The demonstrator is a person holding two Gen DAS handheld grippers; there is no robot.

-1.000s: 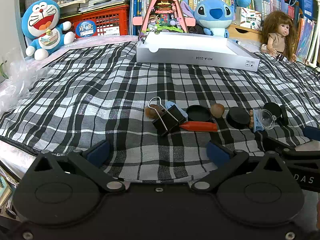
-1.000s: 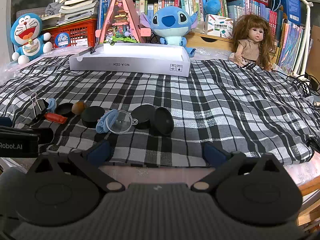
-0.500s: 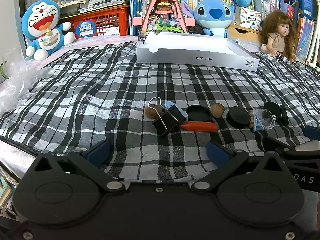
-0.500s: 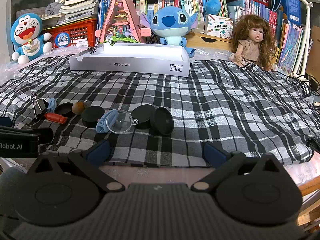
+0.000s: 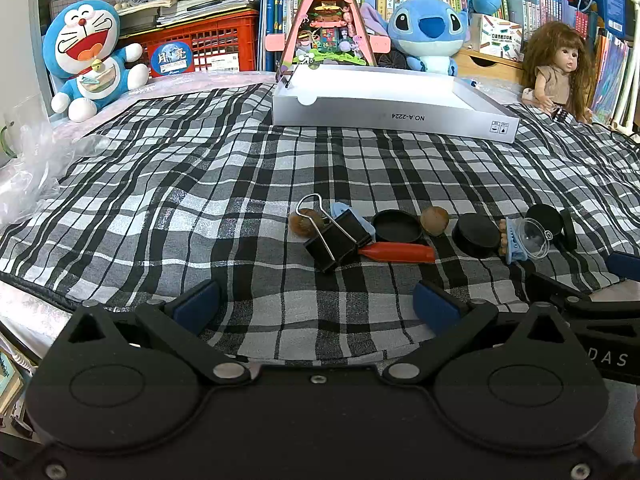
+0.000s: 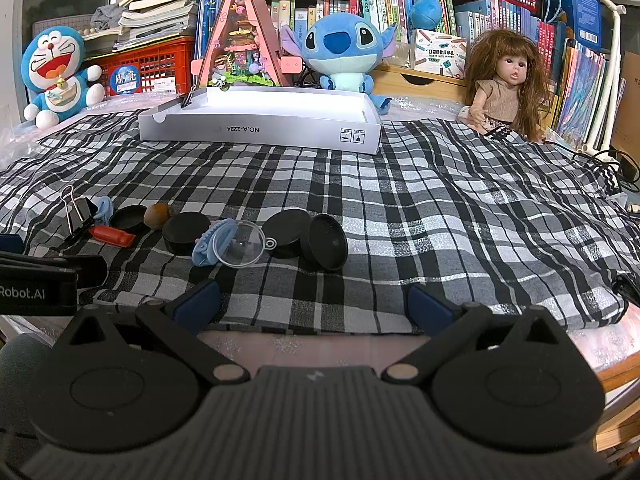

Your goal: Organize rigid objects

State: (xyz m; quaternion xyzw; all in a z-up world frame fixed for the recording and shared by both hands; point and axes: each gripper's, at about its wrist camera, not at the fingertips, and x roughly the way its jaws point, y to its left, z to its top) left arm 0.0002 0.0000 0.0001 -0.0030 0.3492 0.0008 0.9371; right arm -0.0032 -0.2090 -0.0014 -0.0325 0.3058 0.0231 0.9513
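Small items lie in a row on the plaid cloth: a black binder clip (image 5: 338, 236), a red piece (image 5: 396, 252), a black lid (image 5: 397, 226), a brown nut (image 5: 435, 220), a black puck (image 5: 478, 235), a blue hair clip (image 6: 208, 242), a clear half-dome (image 6: 239, 249) and two black lids (image 6: 289, 232). A white box lid (image 5: 392, 98) lies open at the back. My left gripper (image 5: 316, 306) is open and empty, just short of the binder clip. My right gripper (image 6: 314, 306) is open and empty, at the cloth's front edge near the lids.
A Doraemon plush (image 5: 90, 60), a Stitch plush (image 5: 426, 34), a pink triangular toy house (image 5: 330, 20) and a doll (image 5: 558, 68) stand along the back before bookshelves. Crumpled clear plastic (image 5: 28, 168) lies at the left. Cables (image 6: 604, 160) run at the right.
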